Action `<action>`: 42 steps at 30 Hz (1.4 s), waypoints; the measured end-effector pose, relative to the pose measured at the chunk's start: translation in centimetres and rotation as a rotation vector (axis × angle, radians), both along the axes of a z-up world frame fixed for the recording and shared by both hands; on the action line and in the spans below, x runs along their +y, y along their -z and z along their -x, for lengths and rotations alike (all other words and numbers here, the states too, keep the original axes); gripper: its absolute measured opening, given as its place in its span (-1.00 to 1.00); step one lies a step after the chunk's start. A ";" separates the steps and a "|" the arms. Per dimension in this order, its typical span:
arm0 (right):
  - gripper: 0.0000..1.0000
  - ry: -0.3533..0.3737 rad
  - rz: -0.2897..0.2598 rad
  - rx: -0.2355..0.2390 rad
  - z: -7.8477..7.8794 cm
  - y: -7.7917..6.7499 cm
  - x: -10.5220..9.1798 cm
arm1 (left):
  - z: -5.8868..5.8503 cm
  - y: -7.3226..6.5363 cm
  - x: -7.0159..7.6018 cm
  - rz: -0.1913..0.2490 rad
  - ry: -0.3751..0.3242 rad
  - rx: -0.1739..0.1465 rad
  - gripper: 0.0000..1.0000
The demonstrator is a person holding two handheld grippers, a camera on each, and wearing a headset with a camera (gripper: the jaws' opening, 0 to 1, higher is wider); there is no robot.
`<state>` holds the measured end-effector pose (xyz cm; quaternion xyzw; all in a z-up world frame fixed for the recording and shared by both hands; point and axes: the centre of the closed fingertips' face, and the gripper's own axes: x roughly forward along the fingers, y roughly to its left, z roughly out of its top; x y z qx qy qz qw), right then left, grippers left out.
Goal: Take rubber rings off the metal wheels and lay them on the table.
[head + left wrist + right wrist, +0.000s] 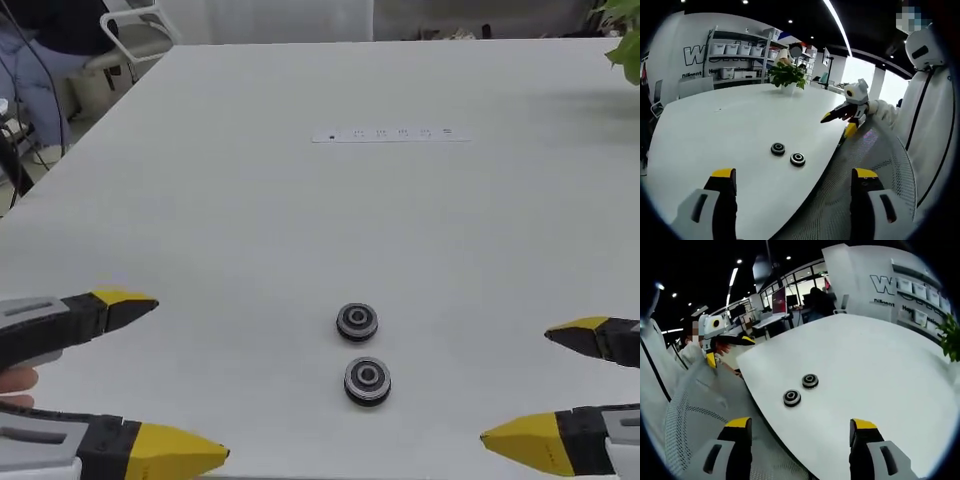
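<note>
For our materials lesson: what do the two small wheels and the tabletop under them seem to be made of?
The far wheel and near wheel: pale, glinting centre that reads as metal, ringed by a dull black band, likely rubber; too small to be sure. The tabletop: smooth white surface with a faint sheen, perhaps laminate or painted board; the look leaves that open.

White table [250, 230], two wheels [357, 321], perhaps power strip [390, 135]

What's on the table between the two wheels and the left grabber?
Nothing. In the head view, just bare white table lies between the left gripper and the two metal wheels.
</note>
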<state>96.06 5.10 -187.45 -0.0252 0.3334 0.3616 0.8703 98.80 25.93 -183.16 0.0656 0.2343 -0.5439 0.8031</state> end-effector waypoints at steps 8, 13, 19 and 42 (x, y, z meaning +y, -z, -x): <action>0.31 -0.013 -0.001 -0.043 -0.9 -2.0 -0.3 | -1.1 -2.0 -0.4 0.046 0.034 -0.048 0.66; 0.16 -0.036 -0.008 -0.071 -1.5 -3.1 0.1 | -1.4 -2.9 -1.2 0.081 0.053 -0.061 0.48; 0.14 -0.064 0.005 -0.098 -2.1 -4.0 0.8 | -2.7 -3.3 -1.8 0.078 0.020 -0.079 0.83; 0.11 -0.206 -0.038 -0.208 -7.2 -7.6 7.3 | -3.3 -4.4 -9.0 -0.012 0.354 -0.122 0.66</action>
